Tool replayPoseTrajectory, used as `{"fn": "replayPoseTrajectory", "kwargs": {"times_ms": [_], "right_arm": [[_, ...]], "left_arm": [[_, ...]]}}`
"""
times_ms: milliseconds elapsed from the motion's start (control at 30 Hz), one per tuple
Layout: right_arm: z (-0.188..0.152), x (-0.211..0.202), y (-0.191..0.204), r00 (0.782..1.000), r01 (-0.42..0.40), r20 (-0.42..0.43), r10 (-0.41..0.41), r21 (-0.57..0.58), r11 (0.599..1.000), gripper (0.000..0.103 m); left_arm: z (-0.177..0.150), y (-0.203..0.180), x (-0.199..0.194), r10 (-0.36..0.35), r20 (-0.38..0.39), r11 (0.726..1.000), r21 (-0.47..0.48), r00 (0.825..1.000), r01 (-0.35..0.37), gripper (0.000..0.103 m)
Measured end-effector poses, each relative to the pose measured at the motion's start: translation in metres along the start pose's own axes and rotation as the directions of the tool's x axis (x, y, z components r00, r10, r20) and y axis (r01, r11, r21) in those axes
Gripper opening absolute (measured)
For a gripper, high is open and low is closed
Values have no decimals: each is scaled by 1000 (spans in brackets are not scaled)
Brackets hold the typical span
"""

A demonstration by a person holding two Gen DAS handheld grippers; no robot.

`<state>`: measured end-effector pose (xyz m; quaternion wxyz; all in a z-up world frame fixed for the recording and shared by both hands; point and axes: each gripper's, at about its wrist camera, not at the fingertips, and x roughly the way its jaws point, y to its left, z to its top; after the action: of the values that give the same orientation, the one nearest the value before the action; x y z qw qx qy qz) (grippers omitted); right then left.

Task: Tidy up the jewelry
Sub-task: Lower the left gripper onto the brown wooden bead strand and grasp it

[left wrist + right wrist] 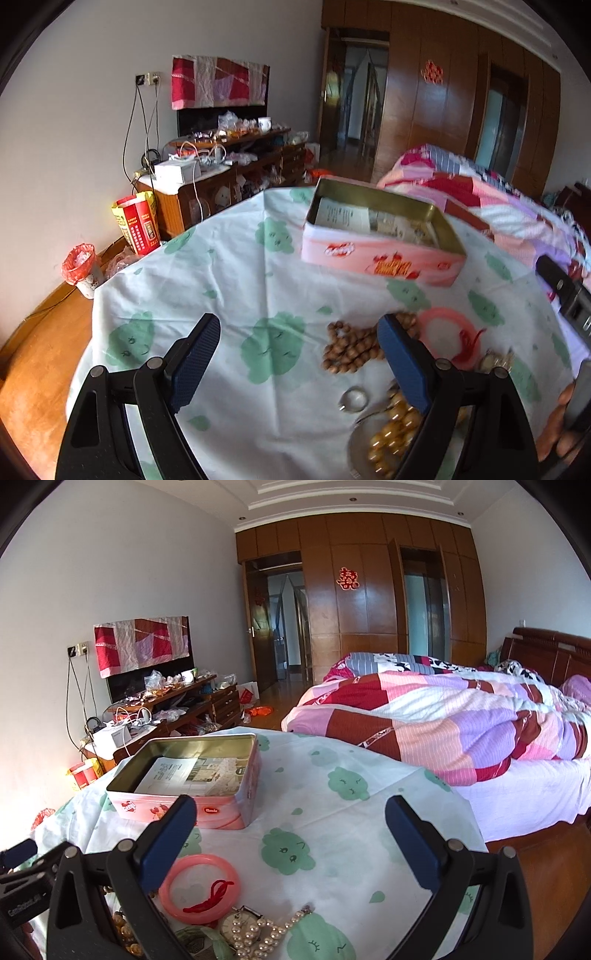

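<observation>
A table draped in a white cloth [236, 280] printed with green cloud faces carries scattered jewelry and an open pink tin [380, 236]. The tin's long axis runs left to right across the far side of the table, with papers lying inside it.

In the left wrist view, the left gripper [299, 354] hangs just above the cloth with its blue fingers spread wide apart, holding nothing. A heap of brown wooden beads [351, 347] lies at about 1 o'clock from the gripper's midpoint, touching the line of its right-hand finger. A small silver ring [354, 398] sits at 4 o'clock, and amber beads [395, 428] lie lower, partly hidden behind that same finger. The pink tin stands at 12 to 1 o'clock, well beyond the beads.

In the right wrist view, the right gripper [291, 834] is likewise wide open and empty. A pink bangle [201, 886] with a red cord lies at 8 o'clock, beside its left-hand finger. A watch [236, 925] and a pearl strand [266, 936] lie at 7 o'clock, close to the camera.

The left gripper looks nearer the wooden beads; a slight rightward shift would likely center them.
</observation>
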<state>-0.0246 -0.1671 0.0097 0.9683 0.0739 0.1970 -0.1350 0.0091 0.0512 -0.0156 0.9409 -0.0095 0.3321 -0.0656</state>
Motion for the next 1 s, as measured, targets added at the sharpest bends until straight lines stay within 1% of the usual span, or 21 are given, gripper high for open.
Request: {"fn": "replayPoseTrajectory", "kwargs": {"times_ms": [100,200,267,300,333,367,400,467,500,533,567,600,667,700,733,800,867,900,933,1000], "right_arm": [[0,2,-4,999,-26,-18,27,22,999,103],[-1,6,-7,997,-53,-48,55,42,998,102],[-1,7,-10,996,-64,-60,68,61,996,96],[-1,8,-12,995,-68,-66,73,71,995,92],[-2,8,-13,995,-70,-71,75,80,994,91],[-2,9,-15,994,-68,-78,75,92,993,91],[-2,10,-17,994,-64,-84,73,104,993,91],[-3,13,-21,993,-58,-95,71,125,990,91],[-3,14,-23,992,-55,-101,70,137,989,91],[-4,15,-25,992,-52,-106,68,149,988,91],[-4,16,-28,991,-50,-111,69,164,985,91],[-4,17,-31,991,-49,-115,70,177,983,91],[-5,19,-37,989,-50,-129,78,209,977,91],[-6,21,-39,987,-54,-139,86,221,974,91],[-7,23,-41,984,-59,-151,95,232,971,91],[-8,28,-43,977,-76,-175,122,248,966,89],[-9,32,-42,969,-107,-192,158,254,961,79],[-9,34,-40,963,-121,-204,174,251,960,71],[-10,36,-39,958,-134,-215,189,248,960,65],[-10,42,-34,942,-171,-247,229,236,957,59]], "left_arm": [[-1,7,5,-2,-43,1000,30,999,3,87],[1,7,13,-61,-75,997,51,995,65,87],[4,-1,16,-98,-92,992,73,991,105,83],[6,-6,17,-120,-105,988,85,987,129,83],[9,-13,21,-149,-126,981,108,981,163,83],[11,-21,25,-165,-151,972,142,975,186,83],[12,-27,27,-163,-163,967,170,973,190,83],[11,-43,37,-115,-168,953,258,979,156,83],[10,-49,44,-98,-181,944,294,979,149,77],[9,-52,50,-100,-220,937,306,970,166,72],[9,-53,55,-118,-252,933,303,960,194,61],[11,-52,54,-145,-255,932,289,956,218,56],[11,-52,52,-151,-258,929,293,954,226,55],[11,-52,50,-153,-256,929,292,955,227,53],[11,-51,50,-157,-256,929,289,954,231,49],[9,-51,49,-164,-249,931,282,954,234,47],[10,-50,46,-164,-234,933,278,958,228,46],[9,-49,47,-165,-223,935,275,961,224,43],[11,-48,46,-167,-206,938,266,964,220,43],[13,-43,38,-161,-142,952,240,977,192,43]]}}
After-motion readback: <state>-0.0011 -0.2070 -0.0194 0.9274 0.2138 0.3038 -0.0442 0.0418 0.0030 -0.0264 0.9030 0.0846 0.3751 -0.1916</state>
